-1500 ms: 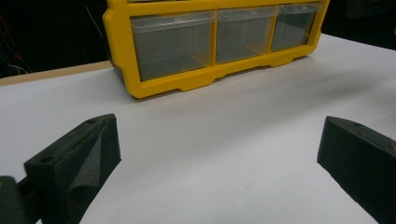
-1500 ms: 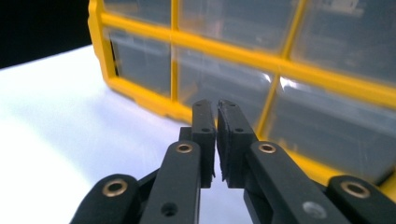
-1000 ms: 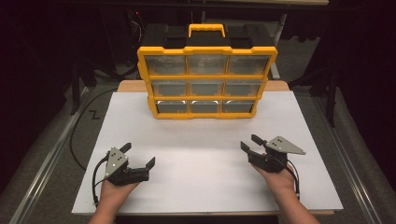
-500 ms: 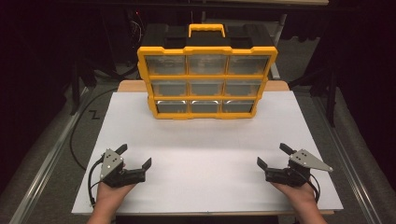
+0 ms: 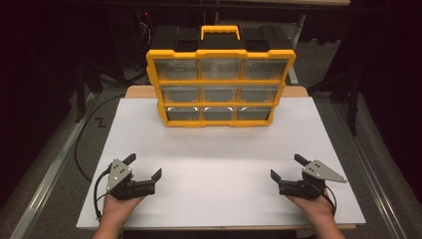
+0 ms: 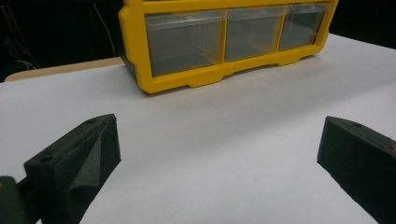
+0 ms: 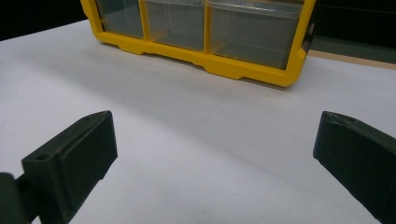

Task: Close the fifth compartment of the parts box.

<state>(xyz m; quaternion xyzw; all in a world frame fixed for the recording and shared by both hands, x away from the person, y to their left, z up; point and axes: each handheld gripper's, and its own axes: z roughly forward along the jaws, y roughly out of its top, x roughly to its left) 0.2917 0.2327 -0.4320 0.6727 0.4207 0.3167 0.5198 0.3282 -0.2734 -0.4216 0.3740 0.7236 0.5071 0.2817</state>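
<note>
- Drawer cabinet (image 5: 219,82) in yellow and black stood upright well ahead of both tools, at the far middle of the white table (image 5: 219,149), its nine clear drawers facing the person.
- Its yellow carry handle (image 5: 220,32) rose from the black top.
- The left tool (image 5: 144,167) lay low over the near left part of the table, well apart from the cabinet, with its tips aimed forward and toward the middle.
- Its jaws stood wide apart with nothing but bare white table between them, as the left gripper view (image 6: 215,154) showed.
- In that view the cabinet's bottom row of drawers (image 6: 233,35) sat ahead and slightly to the right of the gap.
- The right tool (image 5: 286,167) lay low over the near right part of the table, equally far from the cabinet.
- Its jaws had just been opening and stood fully spread, holding nothing; the right gripper view (image 7: 215,149) showed only table surface between the black pads.
- There the cabinet's bottom drawers (image 7: 201,25) sat ahead and a little left of the gap.
- A grey three-cornered plate (image 5: 324,171) topped the right tool, and another (image 5: 118,173) topped the left.
- The two tools were well apart from each other, one at each side of the table.
</note>
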